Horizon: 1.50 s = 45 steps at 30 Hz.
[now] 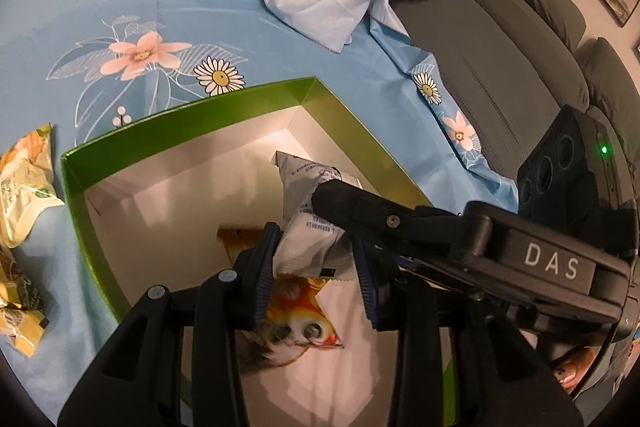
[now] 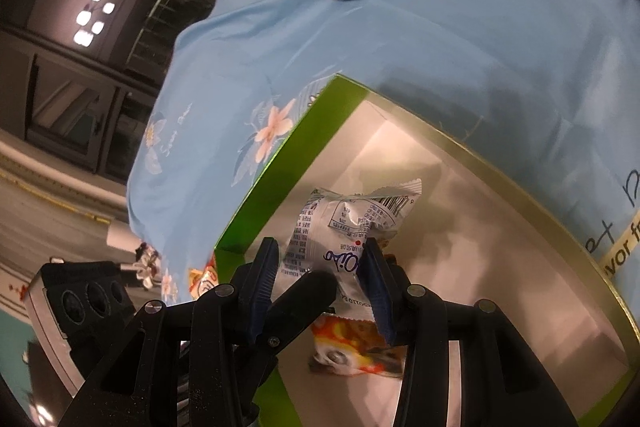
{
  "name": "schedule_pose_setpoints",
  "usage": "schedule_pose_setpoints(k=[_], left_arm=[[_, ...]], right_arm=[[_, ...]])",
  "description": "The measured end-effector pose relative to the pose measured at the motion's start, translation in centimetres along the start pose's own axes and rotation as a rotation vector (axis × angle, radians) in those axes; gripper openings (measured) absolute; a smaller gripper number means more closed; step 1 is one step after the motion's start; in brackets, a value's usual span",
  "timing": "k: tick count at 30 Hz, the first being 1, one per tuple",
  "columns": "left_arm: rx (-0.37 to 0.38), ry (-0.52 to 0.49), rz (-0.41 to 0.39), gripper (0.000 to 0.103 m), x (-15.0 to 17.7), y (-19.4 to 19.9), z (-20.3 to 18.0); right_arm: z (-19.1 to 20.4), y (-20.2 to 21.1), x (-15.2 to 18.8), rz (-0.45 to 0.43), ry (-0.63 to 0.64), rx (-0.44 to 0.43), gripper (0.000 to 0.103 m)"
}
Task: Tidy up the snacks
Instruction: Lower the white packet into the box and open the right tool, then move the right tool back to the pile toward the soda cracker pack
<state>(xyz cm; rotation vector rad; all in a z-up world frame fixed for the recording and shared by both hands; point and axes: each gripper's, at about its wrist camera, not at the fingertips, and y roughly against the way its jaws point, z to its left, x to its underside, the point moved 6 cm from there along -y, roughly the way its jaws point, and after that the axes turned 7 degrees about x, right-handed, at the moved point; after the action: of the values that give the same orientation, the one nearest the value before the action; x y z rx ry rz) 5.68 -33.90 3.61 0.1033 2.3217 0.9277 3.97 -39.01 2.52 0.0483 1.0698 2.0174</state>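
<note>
Left wrist: both tongs, left [image 1: 316, 279] and right [image 2: 322, 283], clamped on white snack packet [image 1: 306, 227] over green box [image 1: 192, 107]. Placing step; next likely release onto orange packet [image 1: 296, 303].

one green box [image 1: 192, 115], two snack packets inside [image 2: 352, 223], three outside [image 1: 24, 187]
</note>
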Motion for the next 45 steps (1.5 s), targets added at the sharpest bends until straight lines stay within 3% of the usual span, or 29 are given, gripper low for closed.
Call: schedule_pose_setpoints(k=[20, 25, 28, 35, 41, 45], left_arm=[[-0.025, 0.044, 0.007, 0.035, 0.4, -0.7, 0.4], [0.007, 0.058, -0.022, 0.037, 0.5, 0.3, 0.1], [0.005, 0.069, -0.052, 0.037, 0.6, 2.0, 0.4], [-0.058, 0.092, -0.143, 0.050, 1.4, 8.5, 2.5], [-0.181, 0.104, -0.210, 0.073, 3.2, 15.3, 5.7], [-0.284, 0.141, -0.258, 0.082, 5.3, 20.4, 8.9]], right_arm=[[-1.0, -0.7, 0.2, 0.025, -0.049, 0.033, 0.046], [-0.9, 0.0, 0.2, -0.008, -0.044, 0.059, 0.046], [-0.5, 0.6, -0.1, -0.042, -0.018, 0.078, 0.046], [1.0, 1.4, 0.0, -0.081, 0.034, 0.104, 0.046], [4.1, 1.4, 1.0, -0.111, 0.150, 0.143, 0.053], [6.3, 1.2, 2.1, -0.125, 0.228, 0.163, 0.061]])
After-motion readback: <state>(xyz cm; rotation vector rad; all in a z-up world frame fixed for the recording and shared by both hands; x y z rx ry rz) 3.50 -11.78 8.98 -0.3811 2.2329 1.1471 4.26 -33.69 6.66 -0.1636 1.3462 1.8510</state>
